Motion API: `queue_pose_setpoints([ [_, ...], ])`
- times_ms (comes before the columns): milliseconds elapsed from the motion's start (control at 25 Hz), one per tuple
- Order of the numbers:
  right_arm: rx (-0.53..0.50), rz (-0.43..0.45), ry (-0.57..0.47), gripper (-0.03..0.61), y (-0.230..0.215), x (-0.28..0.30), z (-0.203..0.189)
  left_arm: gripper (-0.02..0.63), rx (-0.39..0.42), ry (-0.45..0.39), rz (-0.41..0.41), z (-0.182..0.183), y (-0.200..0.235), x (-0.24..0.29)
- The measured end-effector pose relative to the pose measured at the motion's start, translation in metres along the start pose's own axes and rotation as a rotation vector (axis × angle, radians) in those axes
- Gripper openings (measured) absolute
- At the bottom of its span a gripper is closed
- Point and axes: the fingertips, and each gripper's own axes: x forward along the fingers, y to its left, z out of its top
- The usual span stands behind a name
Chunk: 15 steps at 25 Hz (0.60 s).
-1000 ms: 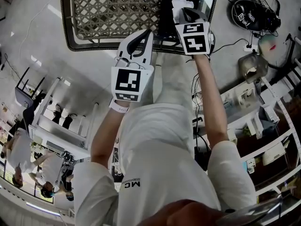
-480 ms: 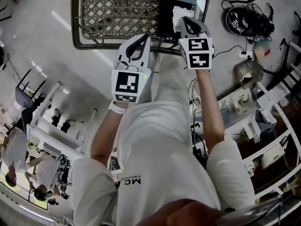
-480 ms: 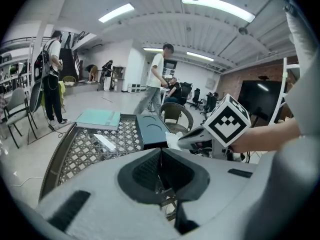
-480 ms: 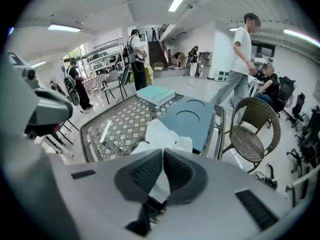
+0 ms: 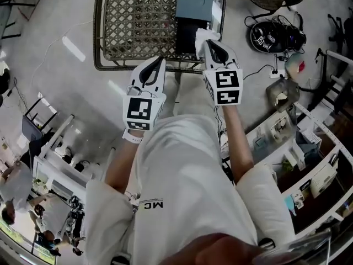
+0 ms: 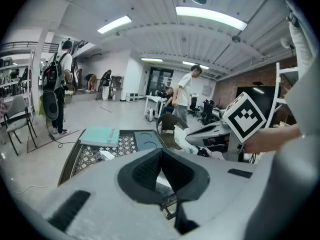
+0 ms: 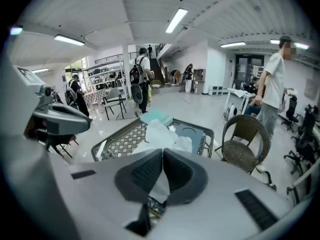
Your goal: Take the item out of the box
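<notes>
My right gripper (image 5: 208, 41) is shut on a white crumpled item (image 5: 206, 34), held over the near edge of the lattice-top table (image 5: 100, 48). From the right gripper view the item (image 7: 161, 133) sticks out past the closed jaws (image 7: 162, 155). Right behind it on the table lies the black open box (image 5: 186, 33), with a teal-grey lid (image 5: 194, 1) beyond. My left gripper (image 5: 156, 61) hovers at the table's near edge, shut and empty (image 6: 160, 152). The left gripper view has the item (image 6: 186, 138) and right gripper (image 6: 215, 131) to its right.
A wicker chair (image 7: 245, 142) stands right of the table. Helmets and cables (image 5: 273, 35) lie on the floor to the right, with shelving (image 5: 300, 148) below them. A small white card (image 6: 106, 155) lies on the lattice. People stand in the background (image 6: 59, 89).
Both grippers have drawn back from the table toward the person's body. The white item has come with the right gripper, away from the black box.
</notes>
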Motion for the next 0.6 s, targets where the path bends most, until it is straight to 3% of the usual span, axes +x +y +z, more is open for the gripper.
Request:
queue_pose_setpoints([
  [320, 0.026, -0.048, -0.15, 0.018, 0.002, -0.079, 0.044, 0.028, 0.025, -0.098, -0.002, 0.049, -0.021, -0.033],
  [600, -0.023, -0.07, -0.303, 0.017, 0.01, -0.127, 0.072, 0.028, 0.029, -0.181, 0.002, 0.081, -0.027, -0.063],
])
